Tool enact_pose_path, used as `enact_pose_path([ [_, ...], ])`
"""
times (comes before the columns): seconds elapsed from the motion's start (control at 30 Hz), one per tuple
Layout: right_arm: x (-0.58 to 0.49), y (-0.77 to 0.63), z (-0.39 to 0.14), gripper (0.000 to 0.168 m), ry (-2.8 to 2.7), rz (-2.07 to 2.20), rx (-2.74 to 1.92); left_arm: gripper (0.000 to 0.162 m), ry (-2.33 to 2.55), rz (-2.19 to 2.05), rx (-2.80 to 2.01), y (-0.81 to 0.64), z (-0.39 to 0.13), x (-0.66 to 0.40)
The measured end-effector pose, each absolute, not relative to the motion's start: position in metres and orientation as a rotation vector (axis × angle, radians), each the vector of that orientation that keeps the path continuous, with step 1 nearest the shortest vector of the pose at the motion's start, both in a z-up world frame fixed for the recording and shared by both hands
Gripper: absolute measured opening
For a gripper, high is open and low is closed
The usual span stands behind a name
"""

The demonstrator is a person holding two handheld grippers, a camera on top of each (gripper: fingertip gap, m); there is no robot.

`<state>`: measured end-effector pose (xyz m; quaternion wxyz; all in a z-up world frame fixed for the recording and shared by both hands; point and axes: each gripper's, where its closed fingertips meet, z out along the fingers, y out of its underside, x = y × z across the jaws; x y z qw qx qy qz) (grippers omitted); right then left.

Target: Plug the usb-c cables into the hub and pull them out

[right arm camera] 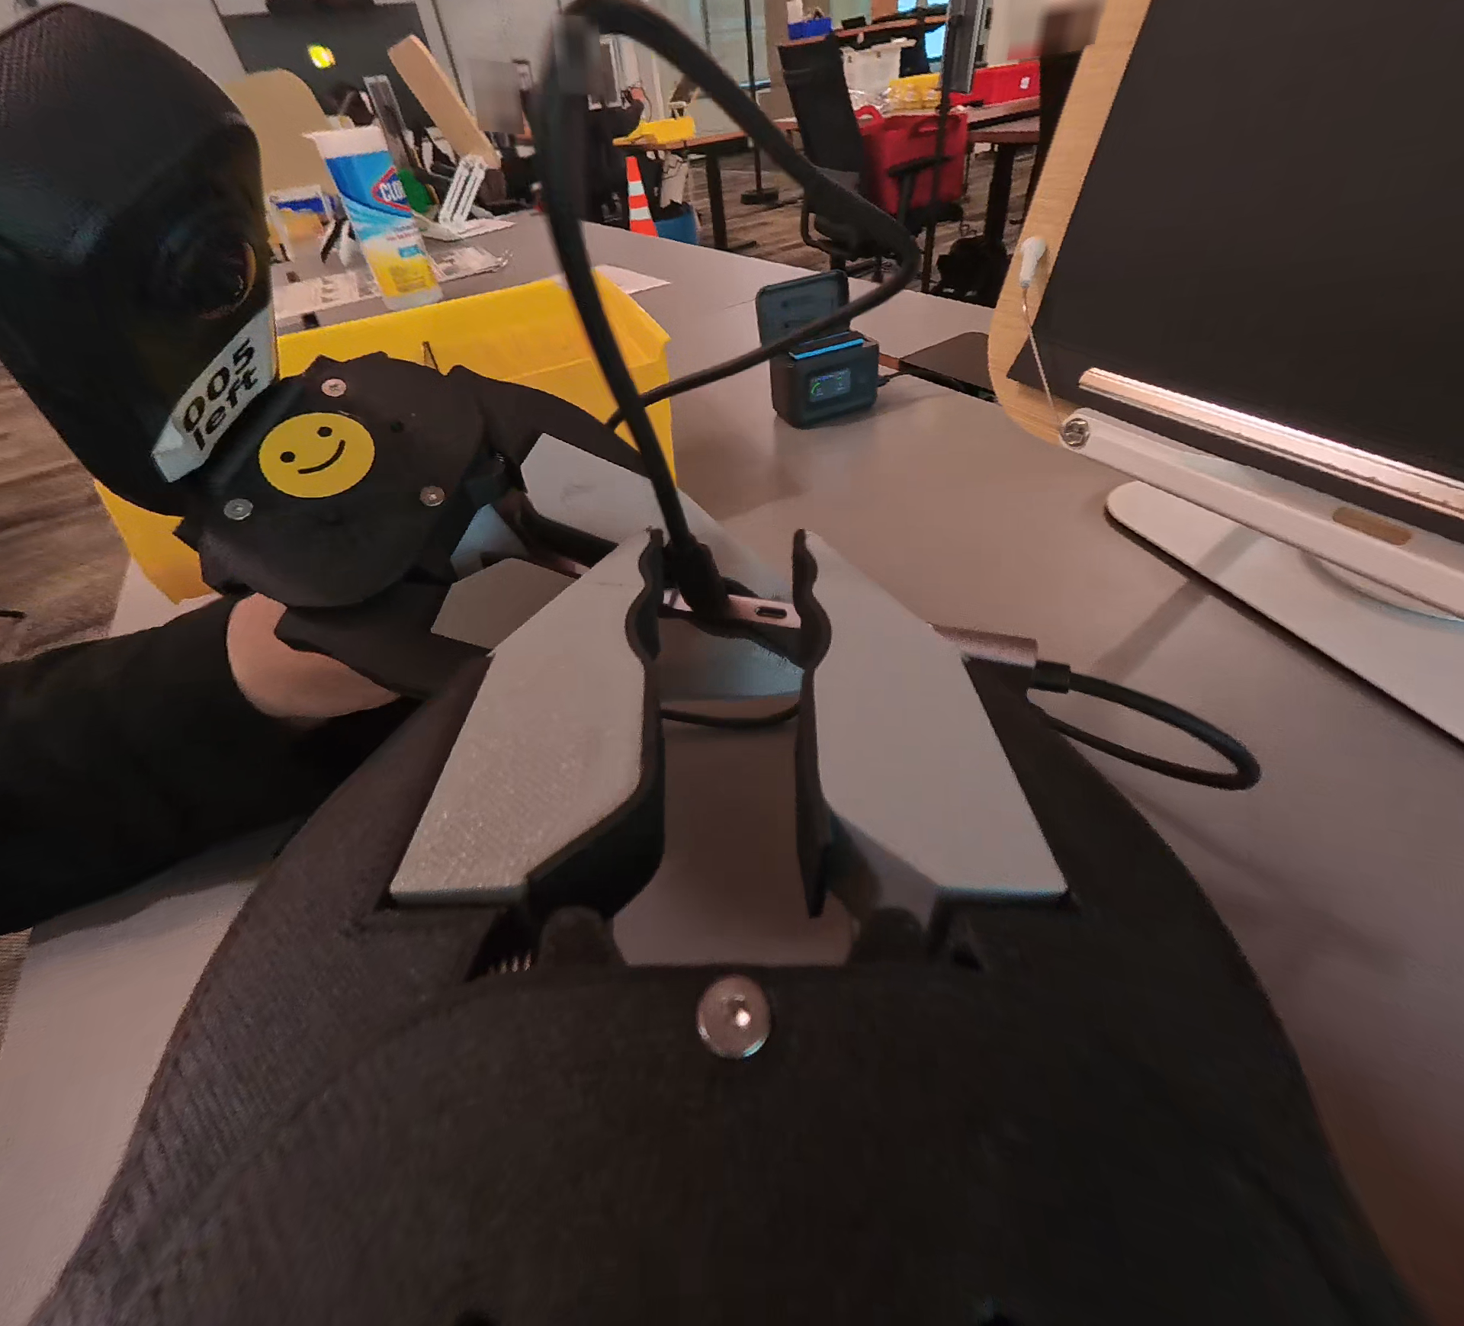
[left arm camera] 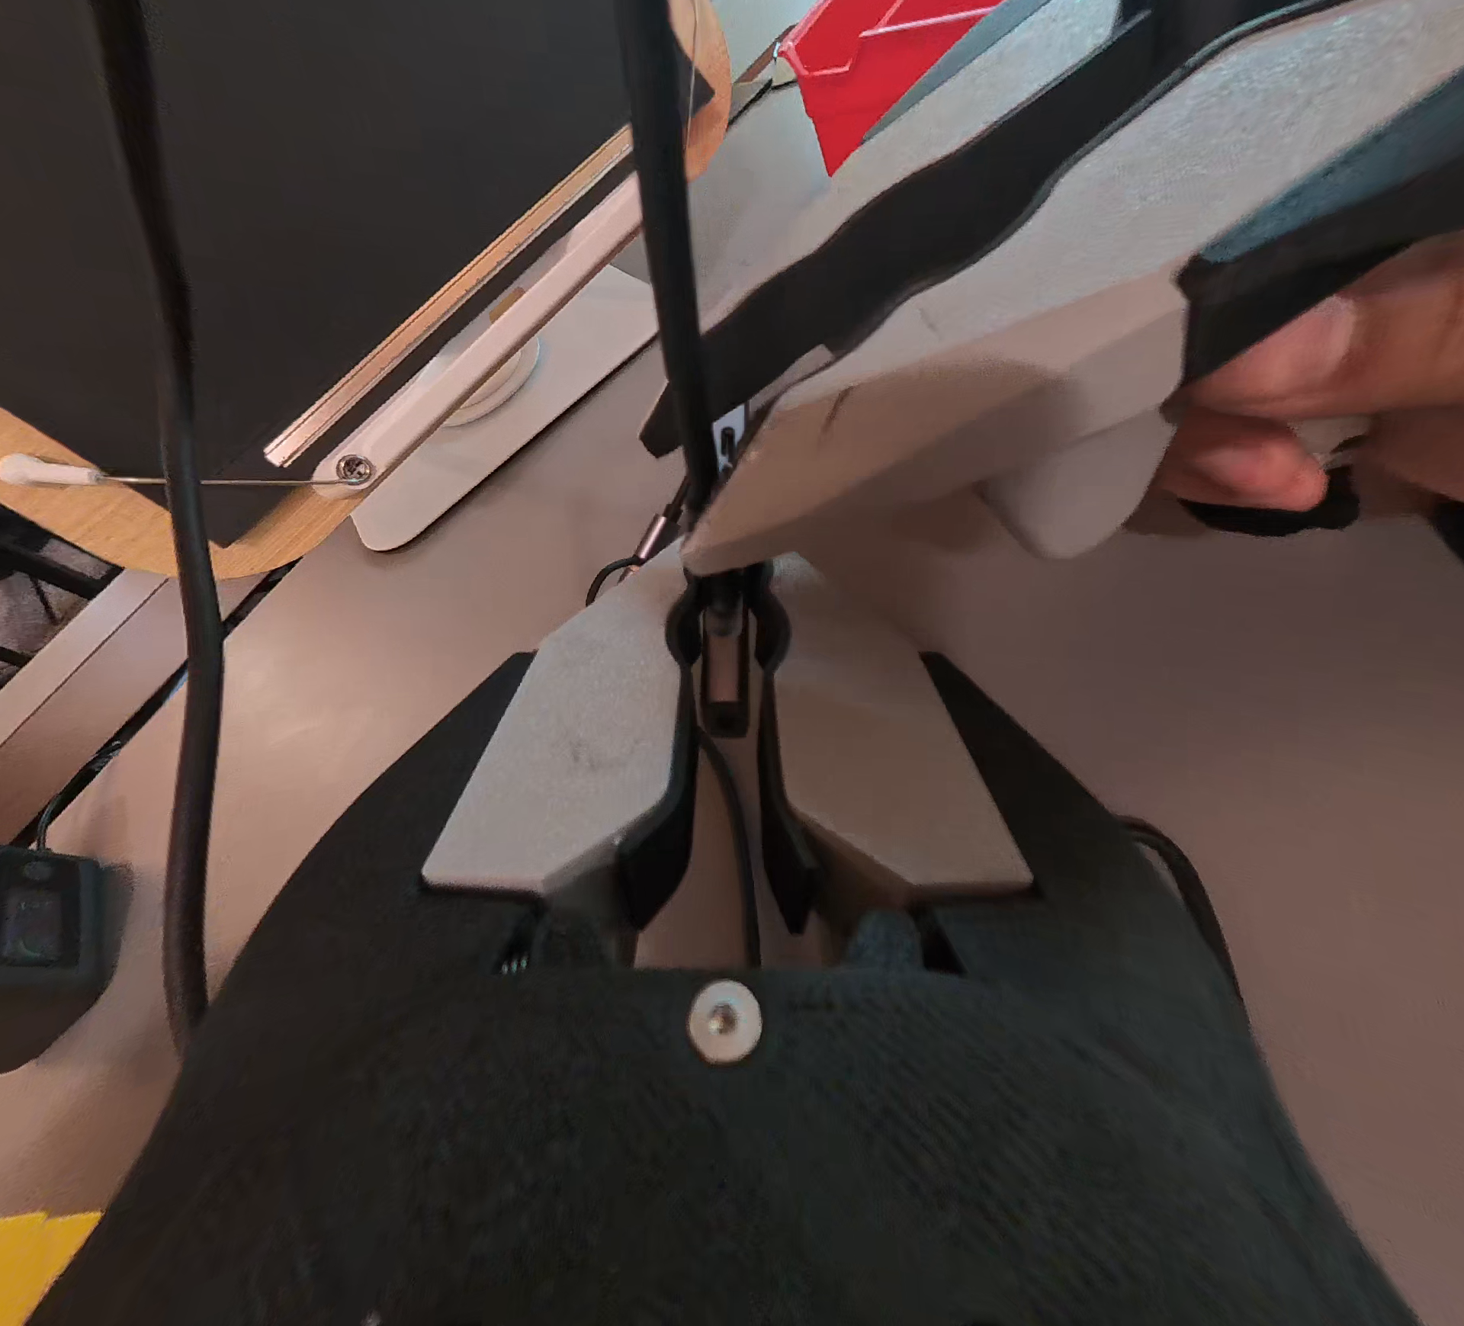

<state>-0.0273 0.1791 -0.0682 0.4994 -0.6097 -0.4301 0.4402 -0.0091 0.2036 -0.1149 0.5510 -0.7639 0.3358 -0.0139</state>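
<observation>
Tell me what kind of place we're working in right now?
Likely an open-plan office or lab workspace: a monitor on a grey desk, more desks with office chairs behind, and a yellow parts bin nearby.

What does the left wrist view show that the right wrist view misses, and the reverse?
Only the left wrist view: a red bin behind the desk and the hand holding the right gripper. Only the right wrist view: a yellow bin, a wipes canister, a small charger box and the hub's own short cable looping on the desk. Both: the hub, the black cable plugged into it, and the monitor.
</observation>
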Motion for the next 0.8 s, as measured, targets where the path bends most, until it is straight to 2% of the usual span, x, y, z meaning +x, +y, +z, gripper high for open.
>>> enact_pose_path([
  [0.07, -0.025, 0.174, -0.062, 0.011, -1.045, 1.073, -1.44, 0.006, 0.792, -0.032, -1.793, 0.204, -0.112, -0.007],
  [0.23, -0.016, 0.183, -0.054, 0.007, -0.954, 1.087, -1.449, 0.006, 0.779, -0.002, -1.772, 0.205, -0.109, -0.008],
  [0.6, -0.007, 0.195, -0.05, 0.01, -0.843, 1.258, -1.483, 0.006, 0.789, 0.084, -1.73, 0.206, -0.104, -0.012],
  [0.7, -0.012, 0.187, -0.048, 0.022, -0.833, 1.407, -1.476, 0.006, 0.79, 0.095, -1.722, 0.205, -0.103, -0.013],
  [0.8, -0.013, 0.187, -0.048, 0.024, -0.807, 1.504, -1.481, 0.006, 0.808, 0.121, -1.721, 0.205, -0.104, -0.012],
])
